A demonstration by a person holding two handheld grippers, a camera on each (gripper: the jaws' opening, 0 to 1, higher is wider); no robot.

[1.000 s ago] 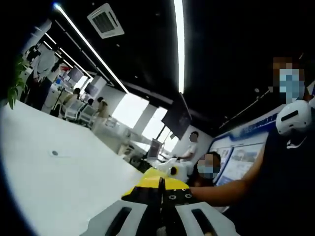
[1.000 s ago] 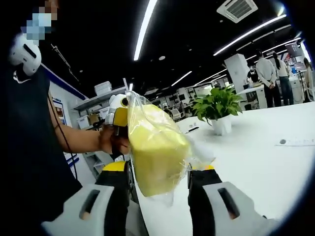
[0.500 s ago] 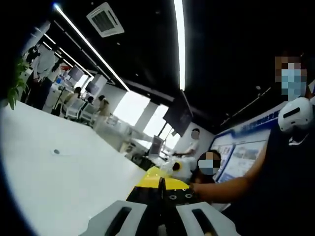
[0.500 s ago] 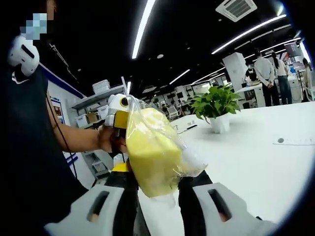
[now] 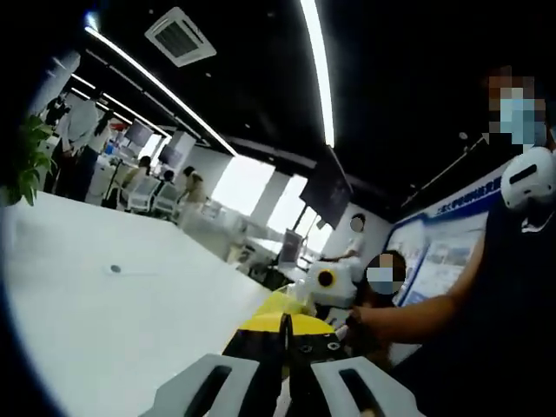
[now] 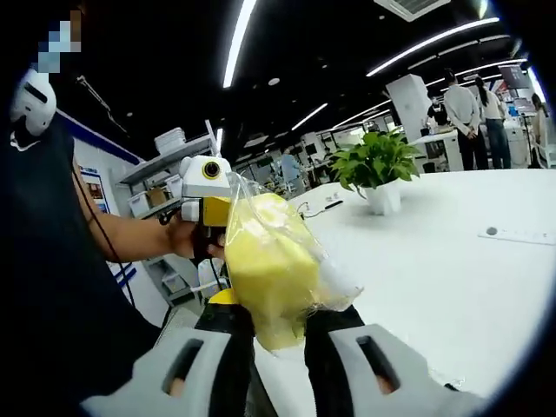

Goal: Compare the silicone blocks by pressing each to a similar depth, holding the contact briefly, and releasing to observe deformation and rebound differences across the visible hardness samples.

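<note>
Here the right gripper (image 6: 276, 334) pinches a yellow silicone block (image 6: 269, 265) in a clear plastic bag (image 6: 334, 282), held up above a white table (image 6: 452, 278) — jaws narrowed against its lower end. The left gripper (image 6: 207, 187) holds the bag's far side; its own view shows its jaws (image 5: 285, 369) nearly together. Behind: a potted plant (image 6: 375, 169), ceiling light strips (image 5: 317, 69), an air-conditioning vent (image 5: 178, 35) — an open office.

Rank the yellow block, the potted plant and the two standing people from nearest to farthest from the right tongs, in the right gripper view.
1. Yellow block: bagged, between the right tongs.
2. Potted plant: mid-table, right of centre.
3. Standing people: far right, beyond the table.
</note>
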